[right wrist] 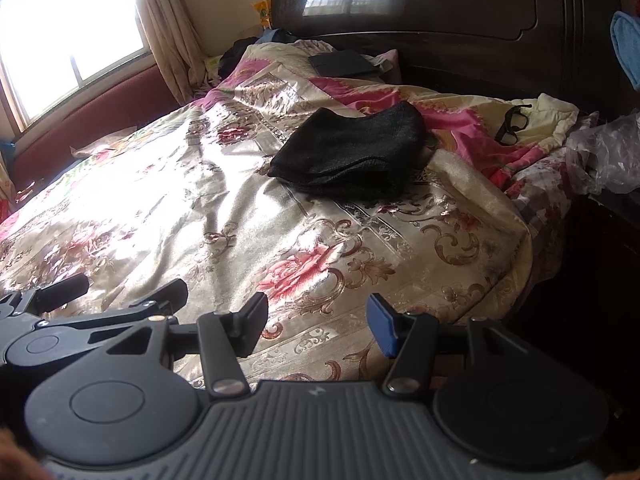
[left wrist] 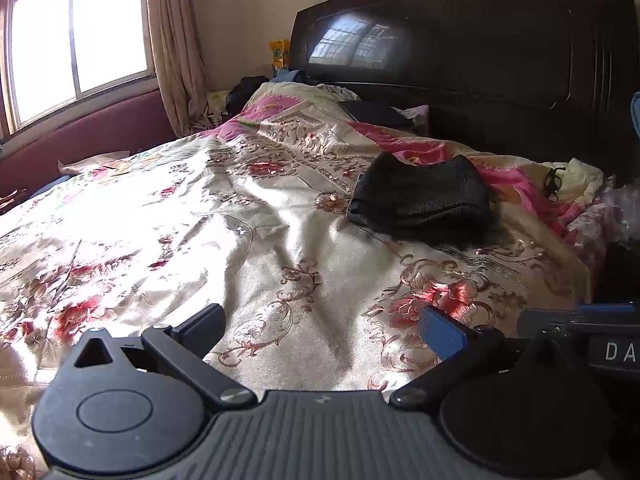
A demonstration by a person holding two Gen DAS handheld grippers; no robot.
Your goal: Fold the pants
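1. Nearest in the left wrist view, the left gripper (left wrist: 322, 328) hangs low over the floral bedspread (left wrist: 248, 240), jaws spread wide with nothing between them.
2. Just beside it, the right gripper (right wrist: 318, 324) also stands parted and empty; in the right wrist view the left gripper's black fingers (right wrist: 64, 286) show at the lower left edge.
3. Folded into a compact dark bundle, the pants (left wrist: 420, 206) lie on the bedspread well ahead of both grippers, toward the headboard (left wrist: 460, 52) and right of the bed's middle.
4. Between the grippers and the pants, the cover lies bare, with shallow creases; a broad sunlit stretch runs to the left as far as the maroon padded ledge (left wrist: 96, 132) under the window (left wrist: 76, 32).
5. On the right, the bedspread drops off over the bed's edge (right wrist: 520, 248), close to the pants.
6. Beyond the pants, black glasses (right wrist: 512, 122) rest on a pale cloth near that corner, and a dark flat case (right wrist: 342, 63) lies near the headboard.
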